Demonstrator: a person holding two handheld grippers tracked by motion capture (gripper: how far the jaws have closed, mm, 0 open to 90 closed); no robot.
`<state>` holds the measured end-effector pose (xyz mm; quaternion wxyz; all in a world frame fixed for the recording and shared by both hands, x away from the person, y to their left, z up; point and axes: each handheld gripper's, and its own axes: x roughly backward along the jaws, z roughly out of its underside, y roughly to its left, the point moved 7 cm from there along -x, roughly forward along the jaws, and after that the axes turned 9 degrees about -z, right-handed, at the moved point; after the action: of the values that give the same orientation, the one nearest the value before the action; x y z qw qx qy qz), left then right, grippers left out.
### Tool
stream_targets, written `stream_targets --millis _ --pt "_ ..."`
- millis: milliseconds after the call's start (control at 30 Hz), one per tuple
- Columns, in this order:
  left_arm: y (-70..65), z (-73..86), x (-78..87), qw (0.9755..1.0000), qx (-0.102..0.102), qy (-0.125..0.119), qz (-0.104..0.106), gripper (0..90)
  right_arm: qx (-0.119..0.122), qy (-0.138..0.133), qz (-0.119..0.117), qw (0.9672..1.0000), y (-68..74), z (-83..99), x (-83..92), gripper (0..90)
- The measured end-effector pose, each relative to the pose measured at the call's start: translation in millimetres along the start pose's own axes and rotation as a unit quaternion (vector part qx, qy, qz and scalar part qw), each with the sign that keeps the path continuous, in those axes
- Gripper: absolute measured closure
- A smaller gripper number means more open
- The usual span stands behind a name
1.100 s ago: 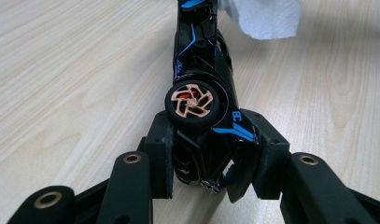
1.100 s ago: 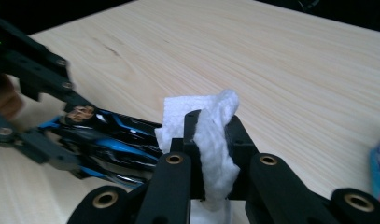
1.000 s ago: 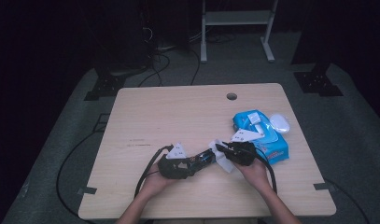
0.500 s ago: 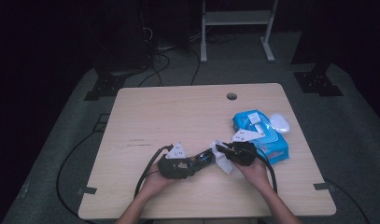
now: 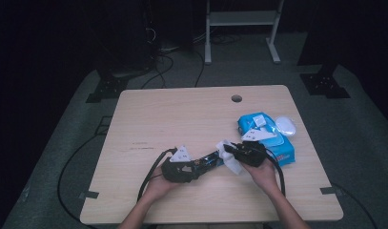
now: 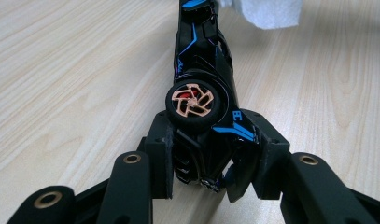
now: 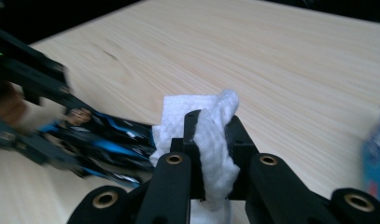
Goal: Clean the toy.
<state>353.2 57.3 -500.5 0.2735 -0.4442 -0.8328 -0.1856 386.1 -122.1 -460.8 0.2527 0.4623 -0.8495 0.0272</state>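
Right claw (image 7: 211,122) barely shifted since

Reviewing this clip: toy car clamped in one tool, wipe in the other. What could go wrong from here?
The left tool grips the toy car only at its rear end, so pressure from wiping might twist it loose. The wipe is bunched in the right tool, so hard jaws might scrape the car. The wipes pack lies close beside the right hand and might get nudged.

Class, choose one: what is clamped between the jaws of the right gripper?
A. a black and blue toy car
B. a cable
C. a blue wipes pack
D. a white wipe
D: the right gripper is shut on a folded white wipe, held beside the toy car.
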Motion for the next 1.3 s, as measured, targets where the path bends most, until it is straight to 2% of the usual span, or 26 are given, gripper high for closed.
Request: stream_targets --millis 33,67,100,233,267,300,367,433,500,533,567,667,733,767,833,867,900,933,967,1033,1067,1100,1133,1167,1300 --pt "0.0 -0.1 0.0 1.0000 -0.001 0.000 0.000 58.2 0.000 0.000 0.000 1.0000 0.0 0.0 0.0 81.7" --pt "-0.2 -0.2 0.2 1.0000 -0.006 0.002 -0.001 58.2 0.017 0.013 -0.002 0.9998 5.1 0.3 -5.2 81.6" --pt "-0.2 -0.2 0.2 1.0000 -0.006 0.002 -0.001 58.2 0.021 0.016 0.001 0.9997 4.8 1.1 -6.2 81.6" --pt "-0.6 -0.1 0.4 1.0000 -0.006 0.001 -0.001 58.2 0.011 0.021 0.012 0.9996 -6.2 6.5 -4.7 81.6" --pt "0.2 -0.2 0.5 1.0000 -0.008 0.003 0.000 58.2 -0.001 0.022 0.025 0.9994 -13.7 7.9 -1.2 81.7" --pt "0.2 -0.2 0.5 1.0000 -0.008 0.003 0.000 58.2 0.001 0.025 0.031 0.9992 -15.4 8.2 -0.3 81.7" --pt "1.0 0.0 0.2 1.0000 -0.004 0.002 0.002 58.2 -0.003 0.022 0.026 0.9994 -14.9 7.5 0.3 81.7" --pt "1.5 -0.2 -0.3 1.0000 0.000 0.000 0.005 58.2 -0.005 0.014 0.010 0.9998 -9.6 3.2 -1.6 81.7" --pt "2.0 -0.3 -0.6 1.0000 0.001 0.000 0.005 58.2 0.006 0.013 -0.007 0.9999 -0.2 -1.8 -7.1 81.6" --pt "3.3 -0.4 -0.7 1.0000 0.006 0.001 0.006 58.0 0.018 0.024 -0.013 0.9995 5.1 -2.3 -12.0 81.6" --pt "3.3 -0.4 -0.7 1.0000 0.006 0.001 0.006 57.8 0.019 0.028 -0.012 0.9993 4.9 -0.7 -13.6 81.6" --pt "6.1 -1.4 0.0 0.9997 0.025 -0.005 0.007 56.6 0.012 0.027 -0.018 0.9994 2.7 3.4 -12.8 81.6" --pt "8.1 -3.0 1.6 0.9989 0.043 -0.012 0.017 54.1 0.012 0.029 -0.020 0.9993 2.4 5.8 -10.2 81.6" --pt "8.1 -3.0 1.6 0.9989 0.043 -0.012 0.017 53.6 0.012 0.029 -0.020 0.9993 2.4 5.8 -10.2 81.6" --pt "8.2 -3.7 2.5 0.9980 0.055 -0.015 0.028 52.7 0.020 0.032 -0.015 0.9992 3.2 6.4 -9.2 81.6" --pt "9.2 -4.8 4.2 0.9965 0.070 -0.021 0.039 51.1 0.020 0.035 -0.014 0.9991 3.6 6.8 -8.4 81.6" --pt "9.2 -4.8 4.2 0.9965 0.070 -0.021 0.039 50.8 0.020 0.035 -0.013 0.9991 3.7 7.0 -8.1 81.6" --pt "11.4 -6.9 7.4 0.9946 0.085 -0.032 0.049 50.5 0.021 0.035 -0.013 0.9991 3.9 7.3 -7.7 81.6" --pt "11.4 -6.9 7.4 0.9946 0.085 -0.032 0.049 50.5 0.021 0.035 -0.013 0.9991 3.9 7.3 -7.7 81.6" --pt "14.6 -9.1 10.2 0.9921 0.103 -0.044 0.056 50.4 0.022 0.034 -0.013 0.9991 4.3 7.6 -7.3 81.6" --pt "17.6 -9.6 11.8 0.9899 0.119 -0.049 0.061 49.9 0.023 0.035 -0.013 0.9990 5.0 7.7 -7.3 81.6" --pt "17.6 -9.6 11.8 0.9899 0.119 -0.049 0.061 49.5 0.023 0.035 -0.013 0.9990 5.0 7.7 -7.3 81.6" --pt "19.3 -8.8 11.3 0.9876 0.134 -0.047 0.066 48.9 0.026 0.034 -0.014 0.9990 6.0 7.5 -7.5 81.6" --pt "19.3 -8.8 11.3 0.9876 0.134 -0.047 0.066 48.2 0.026 0.034 -0.014 0.9990 6.0 7.5 -7.5 81.6" --pt "20.2 -8.1 9.2 0.9846 0.152 -0.042 0.075 47.6 0.029 0.040 -0.016 0.9987 8.4 8.7 -5.8 81.6"
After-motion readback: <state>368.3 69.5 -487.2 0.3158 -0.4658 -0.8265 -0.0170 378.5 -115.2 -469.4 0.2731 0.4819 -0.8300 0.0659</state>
